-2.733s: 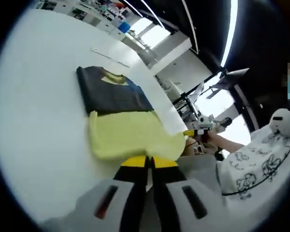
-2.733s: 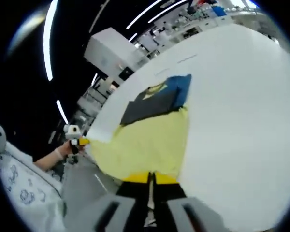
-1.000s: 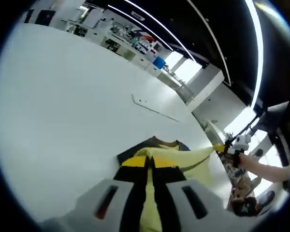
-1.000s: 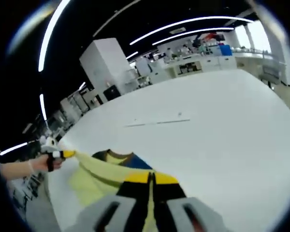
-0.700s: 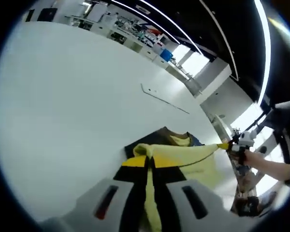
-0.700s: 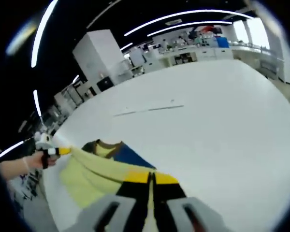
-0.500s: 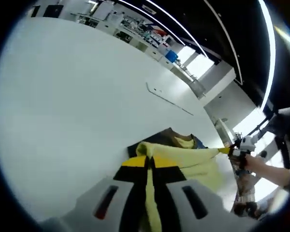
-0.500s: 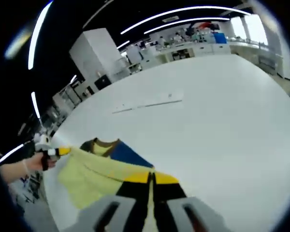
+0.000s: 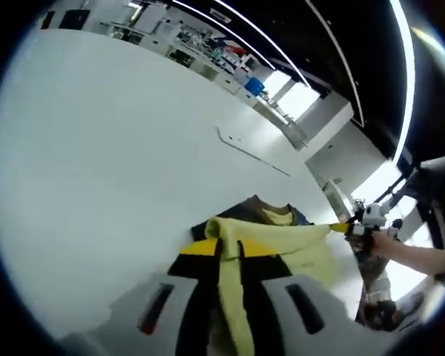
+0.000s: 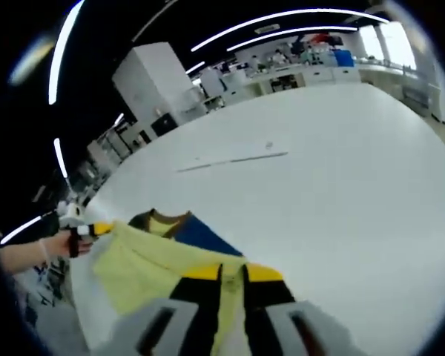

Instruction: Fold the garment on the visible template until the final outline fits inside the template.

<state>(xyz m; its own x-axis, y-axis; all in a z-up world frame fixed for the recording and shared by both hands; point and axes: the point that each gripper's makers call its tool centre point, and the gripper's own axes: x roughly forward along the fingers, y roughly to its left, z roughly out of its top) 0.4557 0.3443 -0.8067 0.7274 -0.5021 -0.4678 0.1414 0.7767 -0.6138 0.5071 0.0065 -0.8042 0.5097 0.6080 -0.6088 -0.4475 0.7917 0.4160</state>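
Since a moment ago both jaws have parted slightly around the yellow hem: left gripper (image 9: 228, 256) and right gripper (image 10: 231, 278) hold the garment (image 10: 159, 256) stretched over the white table (image 10: 341, 170); a faint template line (image 9: 248, 150) lies beyond.

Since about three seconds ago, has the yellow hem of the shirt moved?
Yes. The yellow hem, then flat at the table's near edge, is now carried over the dark collar end, toward the thin line on the table.
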